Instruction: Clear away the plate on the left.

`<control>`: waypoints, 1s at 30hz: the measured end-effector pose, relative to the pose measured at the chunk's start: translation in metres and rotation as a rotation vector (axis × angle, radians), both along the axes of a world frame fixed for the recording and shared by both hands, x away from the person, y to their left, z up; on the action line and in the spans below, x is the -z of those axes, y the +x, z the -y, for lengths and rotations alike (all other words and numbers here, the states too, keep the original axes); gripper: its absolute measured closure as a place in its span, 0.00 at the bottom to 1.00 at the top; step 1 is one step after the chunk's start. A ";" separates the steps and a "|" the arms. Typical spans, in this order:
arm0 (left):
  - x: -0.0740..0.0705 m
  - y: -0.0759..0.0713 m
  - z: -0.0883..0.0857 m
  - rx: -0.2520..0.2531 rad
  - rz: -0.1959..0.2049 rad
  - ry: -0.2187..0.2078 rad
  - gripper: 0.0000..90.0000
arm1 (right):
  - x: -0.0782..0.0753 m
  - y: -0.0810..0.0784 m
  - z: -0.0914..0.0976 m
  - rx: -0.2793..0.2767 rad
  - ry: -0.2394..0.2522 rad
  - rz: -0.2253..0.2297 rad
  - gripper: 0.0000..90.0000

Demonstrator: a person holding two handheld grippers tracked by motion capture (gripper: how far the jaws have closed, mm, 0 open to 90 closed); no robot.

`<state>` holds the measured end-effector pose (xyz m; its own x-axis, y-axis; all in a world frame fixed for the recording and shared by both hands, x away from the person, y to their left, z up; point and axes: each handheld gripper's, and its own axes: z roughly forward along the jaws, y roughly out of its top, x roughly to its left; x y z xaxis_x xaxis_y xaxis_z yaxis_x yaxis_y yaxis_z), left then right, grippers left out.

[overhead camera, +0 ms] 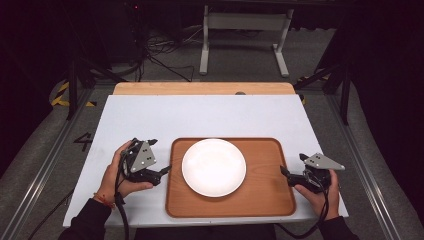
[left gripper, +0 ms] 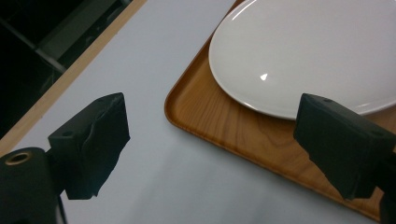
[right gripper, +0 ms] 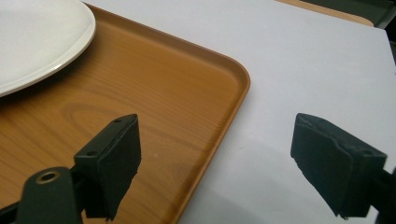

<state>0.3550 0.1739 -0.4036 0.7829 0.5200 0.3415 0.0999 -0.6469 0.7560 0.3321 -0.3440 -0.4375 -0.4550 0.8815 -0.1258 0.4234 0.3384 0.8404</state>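
dark room behind, cables on the floor and a grey frame stand (overhead camera: pixel 245 30) past the far edge. nearer, from the high view, a white table top (overhead camera: pixel 200 115) on a wooden table, its wood edge (overhead camera: pixel 200 88) showing along the far side. wooden tray (overhead camera: pixel 265 192) lying near the front edge, roughly centred, with a white plate (overhead camera: pixel 213 167) on it, slightly left of the tray's middle and empty. left gripper (overhead camera: pixel 165 171) held in the left hand (overhead camera: pixel 117 175) just beside the tray's left rim, jaws pointing right toward the tray. right gripper (overhead camera: pixel 283 172) held in the right hand (overhead camera: pixel 320 197) at the tray's right rim, jaws pointing left. dark sleeves entering from the bottom; a red band on the left wrist.

left gripper view: left gripper (left gripper: pixel 210 135) with both black jaws spread wide, nothing between them — one over the white top (left gripper: pixel 154 186), the other over the tray (left gripper: pixel 219 121). tray's rounded corner between the jaws, plate (left gripper: pixel 317 46) beyond, resting on the tray.

right gripper view: right gripper (right gripper: pixel 215 149) likewise spread wide and empty — one jaw above the tray's wood (right gripper: pixel 154 93), the other above the white top (right gripper: pixel 303 60). tray's rounded corner ahead, rim running down between the jaws. plate's edge (right gripper: pixel 37 32) at upper left, well apart from the jaws.
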 end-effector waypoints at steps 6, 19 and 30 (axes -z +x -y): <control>0.004 -0.001 -0.017 -0.036 -0.018 -0.009 0.12 | 0.000 0.000 -0.001 0.000 -0.002 -0.001 0.18; 0.015 -0.007 -0.056 -0.124 -0.044 -0.009 0.12 | 0.001 0.000 0.000 0.001 -0.002 -0.004 0.18; 0.028 -0.015 -0.083 -0.169 -0.078 -0.022 0.12 | 0.002 0.001 0.000 -0.004 -0.003 -0.011 0.18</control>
